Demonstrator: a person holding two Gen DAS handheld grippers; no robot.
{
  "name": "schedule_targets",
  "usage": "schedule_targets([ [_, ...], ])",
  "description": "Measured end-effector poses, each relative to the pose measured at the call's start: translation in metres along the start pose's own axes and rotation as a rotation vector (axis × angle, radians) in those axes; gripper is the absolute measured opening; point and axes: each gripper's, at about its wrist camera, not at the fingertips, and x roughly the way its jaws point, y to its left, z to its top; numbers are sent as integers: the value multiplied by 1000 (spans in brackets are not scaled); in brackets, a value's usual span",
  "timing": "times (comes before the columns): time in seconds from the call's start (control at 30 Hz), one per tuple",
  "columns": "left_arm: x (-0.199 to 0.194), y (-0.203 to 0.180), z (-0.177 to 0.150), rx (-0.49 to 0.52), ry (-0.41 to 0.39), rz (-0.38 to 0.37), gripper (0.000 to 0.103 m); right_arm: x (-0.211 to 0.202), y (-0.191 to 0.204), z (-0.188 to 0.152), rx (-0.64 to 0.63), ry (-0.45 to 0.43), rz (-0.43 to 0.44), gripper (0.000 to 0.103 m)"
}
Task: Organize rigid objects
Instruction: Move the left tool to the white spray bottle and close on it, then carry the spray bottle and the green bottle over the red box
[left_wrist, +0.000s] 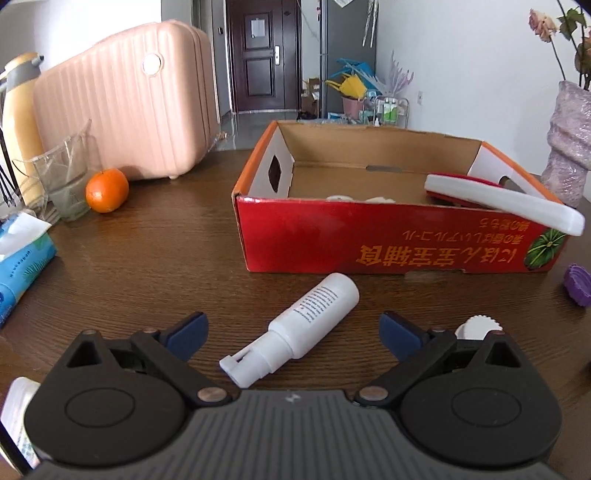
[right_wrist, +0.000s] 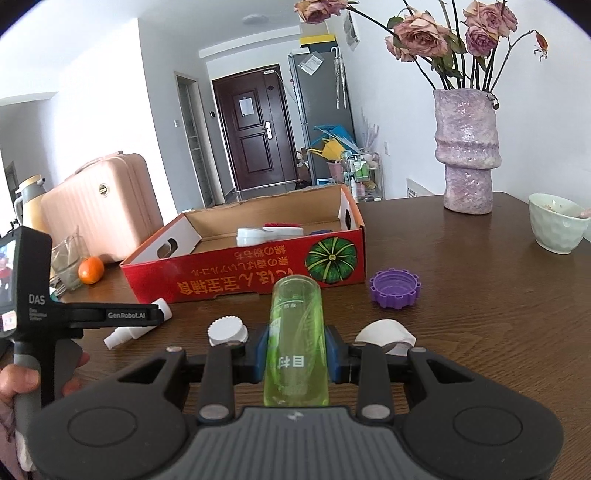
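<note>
Black linkages of the left gripper (left_wrist: 293, 334) fill the bottom of the left wrist view, its blue pads (left_wrist: 188, 332) spread wide with nothing pressed between them. A white spray bottle (left_wrist: 299, 332) lies on its side on the brown table (left_wrist: 147, 258), nozzle toward the camera, in the gap between the pads but touching neither. Just behind the right-hand pad sits a white ribbed cap (left_wrist: 478, 326). Past the bottle stands a red cardboard box (left_wrist: 388, 236), open at the top; a white brush (left_wrist: 506, 205) with a red underside leans over its front right rim, and other pale items inside are mostly hidden. A purple cap (left_wrist: 578, 284) lies at the right edge, a lilac vase (left_wrist: 569, 147) behind it. To the left are an orange (left_wrist: 107, 190), a clear cup (left_wrist: 64, 181), a tissue pack (left_wrist: 22, 266) and a pink suitcase (left_wrist: 125, 114).

Closest in the right wrist view, the right gripper (right_wrist: 295, 356) is clamped on a clear green bottle (right_wrist: 295, 339), which points away from the camera toward the box (right_wrist: 240, 273). On the table (right_wrist: 480, 295) ahead lie the white cap (right_wrist: 227, 330), a white rounded piece (right_wrist: 384, 332) and the purple cap (right_wrist: 395, 288), all near the box's front wall. At left, a hand (right_wrist: 22, 380) grips the handle of the left gripper (right_wrist: 159, 314), which reaches over the spray bottle (right_wrist: 125, 334). The vase (right_wrist: 467, 151) holds dried roses; a pale bowl (right_wrist: 556, 227) sits at far right.
</note>
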Motion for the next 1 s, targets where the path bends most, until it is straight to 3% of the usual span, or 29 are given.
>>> schedule_targets([
  [0.1,9,5,2,-14,19,-21,91,3,2,-1,-5,8,-8,30],
  [0.2,17,8,2,-9,45,-68,68,5,2,-2,-8,14,-14,30],
  [0.23,16,8,1,-1,43,-84,51,5,2,-2,-9,14,-15,30],
  [0.3,12,9,1,-6,41,-145,31,5,2,-2,-10,14,-14,30],
  [0.57,0,1,-6,18,6,-135,28,5,2,-2,-11,13,-9,30],
  [1.0,-62,-10,-12,32,-142,-164,28,3,3,-2,-16,3,6,30],
])
